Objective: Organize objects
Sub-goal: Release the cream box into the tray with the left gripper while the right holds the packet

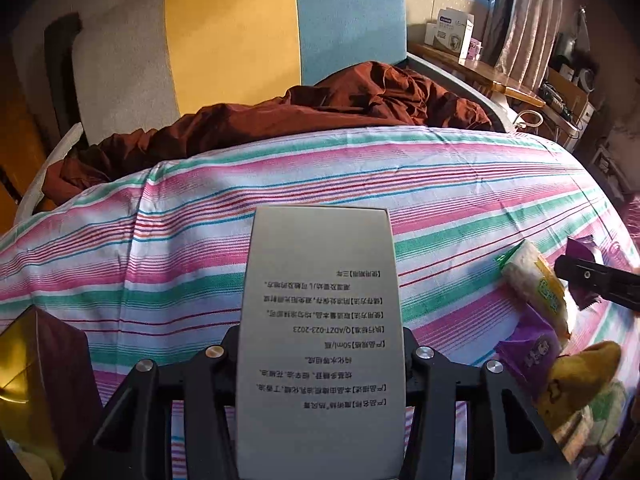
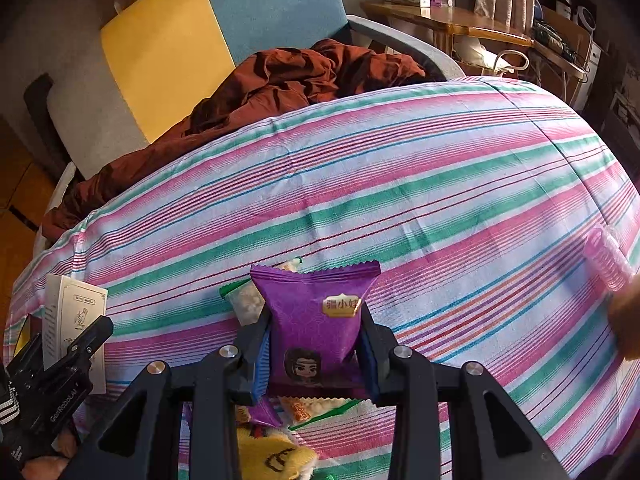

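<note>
My left gripper (image 1: 322, 350) is shut on a tall grey carton (image 1: 320, 320) printed with Chinese text, held above the striped bed sheet (image 1: 280, 184). The same carton shows white in the right wrist view (image 2: 72, 312), with the left gripper (image 2: 86, 340) at the lower left. My right gripper (image 2: 316, 356) is shut on a purple snack packet (image 2: 314, 316) above a pile of snacks. In the left wrist view the right gripper (image 1: 600, 280) comes in from the right over a rice cracker pack (image 1: 536, 284) and another purple packet (image 1: 528, 352).
A gold and maroon box (image 1: 40, 384) stands at the lower left. A yellow plush toy (image 1: 580, 376) lies by the snacks. A brown crumpled blanket (image 1: 320, 112) lies before the headboard (image 1: 232, 36). A pink hair roller (image 2: 606, 258) lies at the right. A bedside table (image 2: 444, 20) holds boxes.
</note>
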